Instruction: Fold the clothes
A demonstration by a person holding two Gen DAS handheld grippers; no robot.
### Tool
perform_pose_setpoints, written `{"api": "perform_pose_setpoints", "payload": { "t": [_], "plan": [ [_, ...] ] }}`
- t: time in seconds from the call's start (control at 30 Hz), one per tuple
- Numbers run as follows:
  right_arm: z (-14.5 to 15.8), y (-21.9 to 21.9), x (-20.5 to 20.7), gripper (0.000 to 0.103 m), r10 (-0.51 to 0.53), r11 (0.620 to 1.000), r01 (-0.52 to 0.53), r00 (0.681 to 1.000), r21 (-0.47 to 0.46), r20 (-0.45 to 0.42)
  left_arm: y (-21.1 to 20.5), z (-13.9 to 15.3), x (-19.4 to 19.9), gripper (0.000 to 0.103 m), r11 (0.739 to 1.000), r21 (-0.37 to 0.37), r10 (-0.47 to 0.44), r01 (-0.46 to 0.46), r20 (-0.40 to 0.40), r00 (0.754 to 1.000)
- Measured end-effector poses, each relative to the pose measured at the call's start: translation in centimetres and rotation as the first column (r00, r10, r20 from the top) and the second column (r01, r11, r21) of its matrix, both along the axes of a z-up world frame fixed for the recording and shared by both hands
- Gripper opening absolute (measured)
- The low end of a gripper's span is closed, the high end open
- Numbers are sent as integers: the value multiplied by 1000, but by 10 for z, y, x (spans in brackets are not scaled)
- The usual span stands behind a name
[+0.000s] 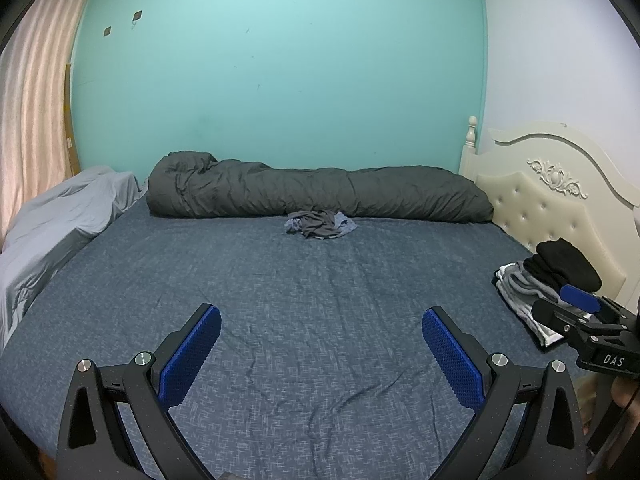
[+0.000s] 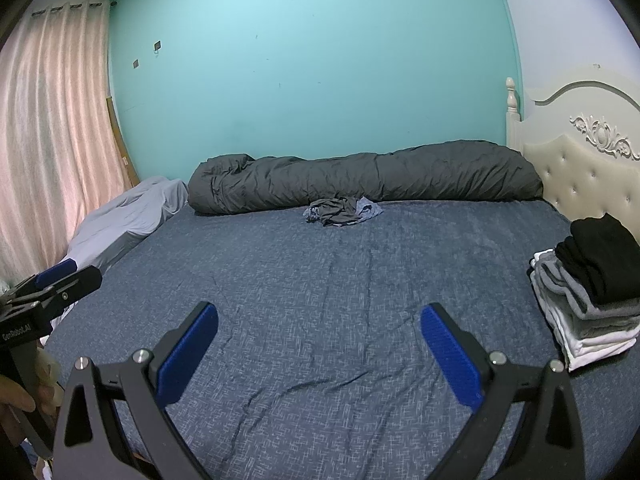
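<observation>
the left gripper [image 1: 321, 354] hangs over the near part of the bed [image 1: 280, 300], its blue pads [image 1: 188, 360] spread wide with nothing between them, touching nothing; only rumpled blue sheet shows in the gap. the right gripper [image 2: 319, 354] is the same: pads [image 2: 450, 354] far apart, empty, above the sheet, not in contact with any cloth. each gripper also shows in the other's view: the right one at 3 o'clock in the left wrist view, seen side-on near the stack, and the left one at 9 o'clock in the right wrist view, with part of a hand [image 2: 16, 396] on its handle at the low left edge

the crumpled clothes [image 1: 320, 224], a small grey and pale blue heap, lie at 12 o'clock on the far side of the bed, well apart from both grippers, just in front of a long dark grey duvet [image 1: 312, 192] rolled along the teal wall [image 1: 280, 60]. a folded stack [image 2: 584, 300], white at the bottom, grey in the middle, black on top, sits at 3 o'clock by the cream headboard [image 2: 580, 160]. a pale grey sheet [image 1: 52, 220] is bunched at 9 to 10 o'clock, beside a pink curtain [image 2: 52, 140]
</observation>
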State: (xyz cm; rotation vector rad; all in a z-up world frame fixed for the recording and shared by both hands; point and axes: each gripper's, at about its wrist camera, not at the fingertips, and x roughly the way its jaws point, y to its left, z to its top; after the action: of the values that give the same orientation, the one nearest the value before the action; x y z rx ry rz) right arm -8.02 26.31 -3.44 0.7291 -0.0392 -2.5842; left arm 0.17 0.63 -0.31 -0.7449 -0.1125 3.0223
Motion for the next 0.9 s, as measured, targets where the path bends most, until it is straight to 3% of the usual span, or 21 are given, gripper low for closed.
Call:
{"api": "perform_pose_setpoints", "payload": {
  "t": [0.47, 0.9],
  "plan": [
    [-8, -1, -7, 102, -1, 1000, 1, 1000, 1, 17, -2, -10, -9, 103, 999, 37, -11, 11, 10, 1000],
    [-75, -4, -77, 102, -43, 999, 43, 988, 4, 149, -18, -75, -80, 103, 995, 92, 24, -34, 101, 995]
  ]
}}
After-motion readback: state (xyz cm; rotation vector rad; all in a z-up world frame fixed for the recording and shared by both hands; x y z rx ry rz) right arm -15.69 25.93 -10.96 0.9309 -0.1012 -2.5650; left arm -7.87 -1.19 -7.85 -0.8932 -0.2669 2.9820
